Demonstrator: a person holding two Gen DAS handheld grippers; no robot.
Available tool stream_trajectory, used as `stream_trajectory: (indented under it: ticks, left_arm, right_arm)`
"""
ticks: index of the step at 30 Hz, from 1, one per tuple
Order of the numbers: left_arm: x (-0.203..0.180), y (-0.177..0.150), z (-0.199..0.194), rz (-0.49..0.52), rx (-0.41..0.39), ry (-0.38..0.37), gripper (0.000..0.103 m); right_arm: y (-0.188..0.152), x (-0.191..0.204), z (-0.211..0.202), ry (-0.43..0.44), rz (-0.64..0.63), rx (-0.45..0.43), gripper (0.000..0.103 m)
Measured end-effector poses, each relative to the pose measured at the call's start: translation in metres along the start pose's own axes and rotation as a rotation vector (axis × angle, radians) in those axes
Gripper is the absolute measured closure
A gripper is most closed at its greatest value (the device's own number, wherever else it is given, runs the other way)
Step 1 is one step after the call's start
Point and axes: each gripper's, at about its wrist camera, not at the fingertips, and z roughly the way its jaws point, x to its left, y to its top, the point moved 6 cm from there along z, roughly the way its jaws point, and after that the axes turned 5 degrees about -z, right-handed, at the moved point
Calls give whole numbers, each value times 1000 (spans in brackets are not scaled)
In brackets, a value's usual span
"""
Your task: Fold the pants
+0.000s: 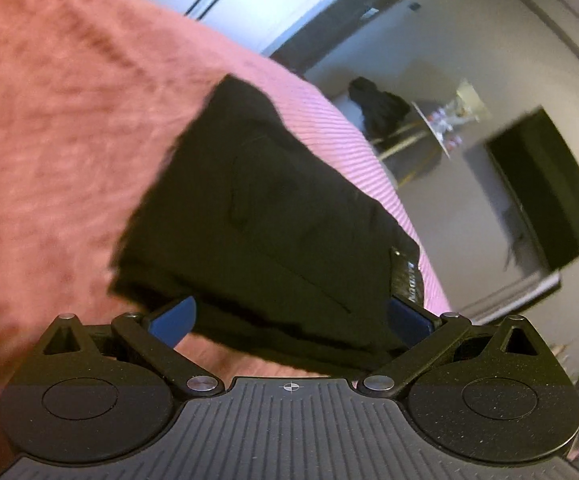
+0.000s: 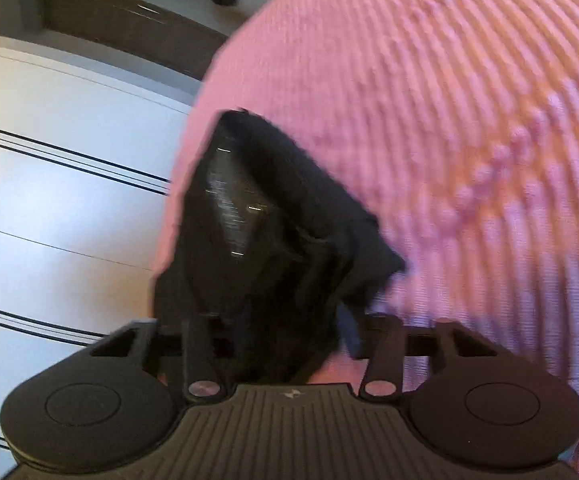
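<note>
My left gripper (image 1: 289,320) gapes; right gripper (image 2: 273,332) seemingly pinches the pants (image 1: 265,216), so I lay them flat on the bed (image 1: 69,120).

We see a pink ribbed bedspread (image 1: 61,120) filling much of both views, its ridges running in close parallel lines (image 2: 449,120). Beyond its edge in the left wrist view stands a dark flat screen (image 1: 549,192) against a pale wall, and farther back a small round table (image 1: 433,128) with blurred items on top. Beside that table we make out a dark heap (image 1: 373,104). In the right wrist view we see white cupboard doors (image 2: 49,200) with thin black lines.
</note>
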Motion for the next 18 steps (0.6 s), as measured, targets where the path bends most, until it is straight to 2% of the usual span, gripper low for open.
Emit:
stream_trajectory:
  ticks: [2,4,6,8,9,10,11,13,14,16,18]
  left_arm:
    - [11,-2,1,-73,5,-17,0]
    - [18,1,8,-129,-1,-33,0]
    - [25,3,17,-174,-3,-38,0]
    - [25,7,22,-219,-29,-76,0]
    - [28,11,24,-236,-44,-81,0]
    - [31,14,26,-253,-59,-87,2]
    - [32,15,27,-268,-70,-86,4]
    - [40,17,31,-310,-82,-78,21]
    - [43,17,32,-314,-87,-71,23]
    - [43,18,29,-290,-97,-63,33]
    - [41,20,22,-253,-119,-56,42]
  right_arm:
    - [0,1,6,10,8,-7,58]
    - [-2,-4,19,55,76,-2,44]
    - [1,-16,37,87,159,3,36]
    - [2,-19,47,87,194,-5,35]
    - [2,-14,43,74,189,-9,40]
    - [2,-10,44,37,169,-10,58]
    - [3,-5,45,0,120,-4,60]
    - [4,9,42,-46,14,-12,66]
    - [2,19,39,-82,-68,-21,68]
    - [-1,45,38,-148,-228,-57,71]
    - [-4,59,31,-147,-289,-99,71]
